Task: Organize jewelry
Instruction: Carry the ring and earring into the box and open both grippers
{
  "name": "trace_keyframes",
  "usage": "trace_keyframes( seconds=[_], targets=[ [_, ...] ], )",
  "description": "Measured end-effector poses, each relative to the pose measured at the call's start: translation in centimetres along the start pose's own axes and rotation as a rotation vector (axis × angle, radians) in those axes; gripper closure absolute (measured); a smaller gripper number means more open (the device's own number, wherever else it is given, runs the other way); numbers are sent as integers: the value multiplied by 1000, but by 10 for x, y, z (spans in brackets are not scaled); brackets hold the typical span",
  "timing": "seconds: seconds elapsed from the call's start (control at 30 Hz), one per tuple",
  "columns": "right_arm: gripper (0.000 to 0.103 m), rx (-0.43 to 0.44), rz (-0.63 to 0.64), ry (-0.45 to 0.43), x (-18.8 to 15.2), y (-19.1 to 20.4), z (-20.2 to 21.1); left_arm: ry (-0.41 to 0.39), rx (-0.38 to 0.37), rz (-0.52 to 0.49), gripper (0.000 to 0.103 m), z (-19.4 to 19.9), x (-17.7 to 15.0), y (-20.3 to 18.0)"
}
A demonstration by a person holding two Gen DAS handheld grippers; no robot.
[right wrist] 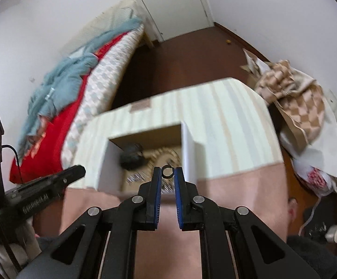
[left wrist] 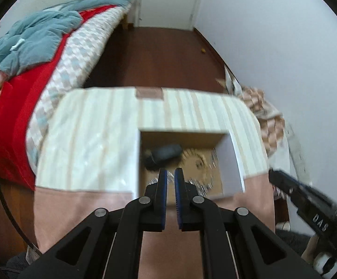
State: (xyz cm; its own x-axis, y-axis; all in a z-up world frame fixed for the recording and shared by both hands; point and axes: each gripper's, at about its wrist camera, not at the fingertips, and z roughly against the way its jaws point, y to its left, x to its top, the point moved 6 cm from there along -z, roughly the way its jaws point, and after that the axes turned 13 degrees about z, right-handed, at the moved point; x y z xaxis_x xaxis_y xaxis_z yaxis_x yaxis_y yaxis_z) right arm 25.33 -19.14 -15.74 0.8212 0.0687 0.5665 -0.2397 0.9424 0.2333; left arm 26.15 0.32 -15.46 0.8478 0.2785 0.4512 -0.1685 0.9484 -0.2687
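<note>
1. The right gripper (right wrist: 167, 174) held a small dark ring (right wrist: 167, 171) pinched between its fingertips, the jaws narrowed to the ring's width; the ring's open face was turned toward the wrist camera.
2. The open box (right wrist: 188, 148), white-walled with a brown floor, lay at twelve o'clock from the right gripper, just beyond and below the fingertips, on a table covered in striped cloth (right wrist: 226, 116). The ring hung over the near part of the box's opening, apart from its floor as far as could be judged.
3. Inside the box, a dark rounded object (right wrist: 131, 157) lay at eleven o'clock from the held ring, and a pale beaded bracelet or chain (right wrist: 166, 154), blurred, lay at twelve o'clock. A glittering silver piece (right wrist: 136, 177) lay near the front wall at nine o'clock.
4. The left gripper (left wrist: 170, 174) carried nothing, its jaws narrow with a slim gap between the blue pads. In its own view it also pointed into the box at twelve o'clock.
5. Judgement: the right gripper was the one concerned with the coming move, since it alone held jewelry. That move turned on the box floor lying straight ahead and below the ring, so a short descent and release appeared to suffice.
</note>
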Motion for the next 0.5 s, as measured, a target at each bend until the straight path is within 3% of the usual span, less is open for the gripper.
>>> trace_keyframes(
  seconds=[0.03,0.1,0.17,0.4,0.5],
  targets=[
    [92,7,-1,-6,4,2,-1,-8,2,13,99,2,5,5],
    [103,21,-5,-3,2,8,-3,-6,9,22,99,3,7,12],
    [103,37,-13,17,-7,11,-8,12,1,28,99,-2,0,18],
    [103,35,-34,119,-58,4,-28,208,-14,19,95,-49,-75,23],
    [103,19,-43,160,-81,-6,-29,235,7,-6,94,-66,-95,20]
  ],
)
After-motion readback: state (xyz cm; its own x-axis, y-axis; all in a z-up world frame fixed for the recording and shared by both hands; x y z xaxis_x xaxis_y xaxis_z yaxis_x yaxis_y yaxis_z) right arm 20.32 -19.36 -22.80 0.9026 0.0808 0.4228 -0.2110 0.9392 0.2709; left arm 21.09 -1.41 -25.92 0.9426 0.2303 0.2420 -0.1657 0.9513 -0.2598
